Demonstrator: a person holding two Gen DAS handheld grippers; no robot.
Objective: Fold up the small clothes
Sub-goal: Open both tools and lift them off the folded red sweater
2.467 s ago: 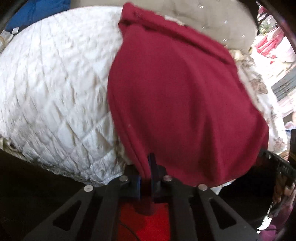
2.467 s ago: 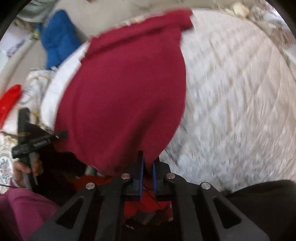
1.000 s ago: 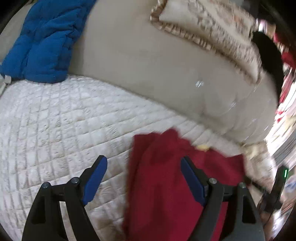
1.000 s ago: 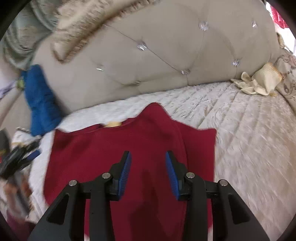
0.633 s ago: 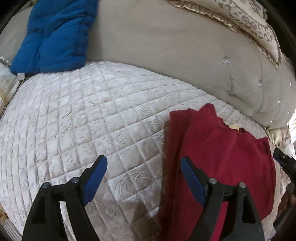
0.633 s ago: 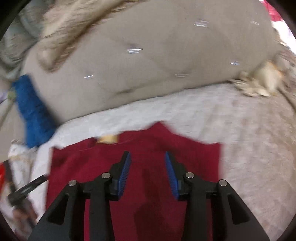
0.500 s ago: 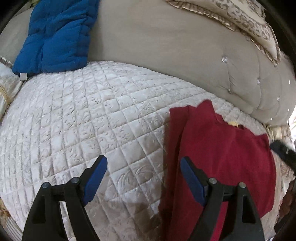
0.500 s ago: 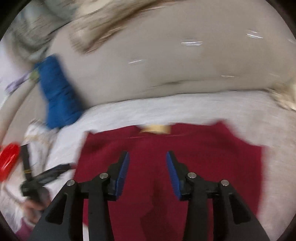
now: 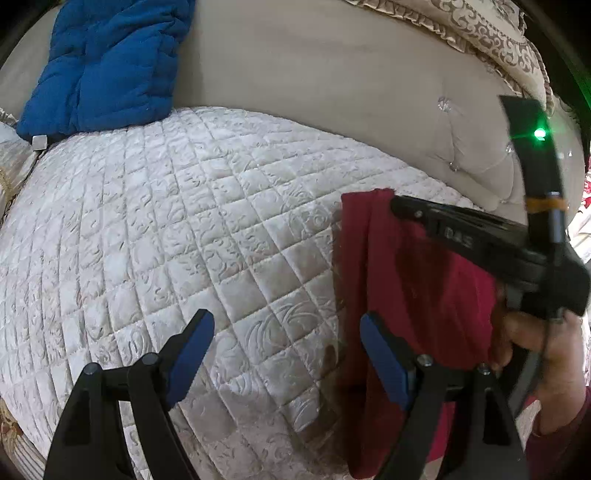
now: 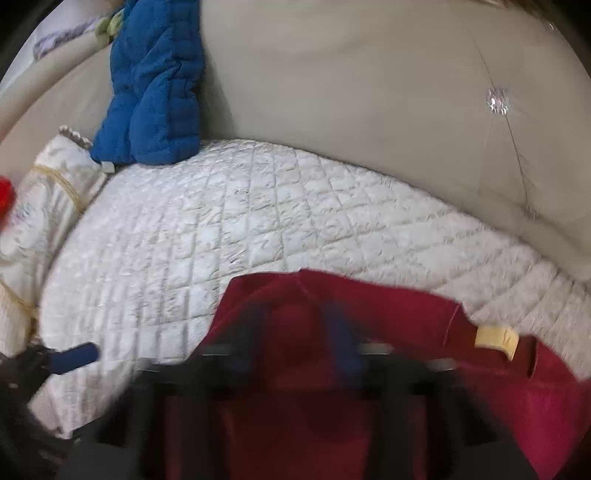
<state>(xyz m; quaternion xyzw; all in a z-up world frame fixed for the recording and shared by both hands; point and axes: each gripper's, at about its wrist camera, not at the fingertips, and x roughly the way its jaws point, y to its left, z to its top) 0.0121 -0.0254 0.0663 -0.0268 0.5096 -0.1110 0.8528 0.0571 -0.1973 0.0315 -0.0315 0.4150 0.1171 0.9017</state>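
A dark red garment (image 9: 406, 288) lies flat on the white quilted bed (image 9: 177, 229), with a yellow neck label (image 10: 495, 338) near its top edge. My left gripper (image 9: 288, 350) is open and empty, hovering above the garment's left edge. My right gripper (image 10: 295, 332) is blurred by motion but its jaws stand apart, low over the garment (image 10: 369, 387). It also shows in the left wrist view (image 9: 461, 236), reaching across the cloth from the right.
A beige tufted headboard (image 9: 332, 85) runs behind the bed. A blue padded jacket (image 9: 107, 70) leans on it at the back left. A patterned cushion (image 9: 480, 33) sits on top. A tied white bundle (image 10: 44, 206) lies at the bed's left edge.
Both grippers released the red garment, which now lies flat on the bed. The right gripper has swung left across the garment and lower; the left has held about still.
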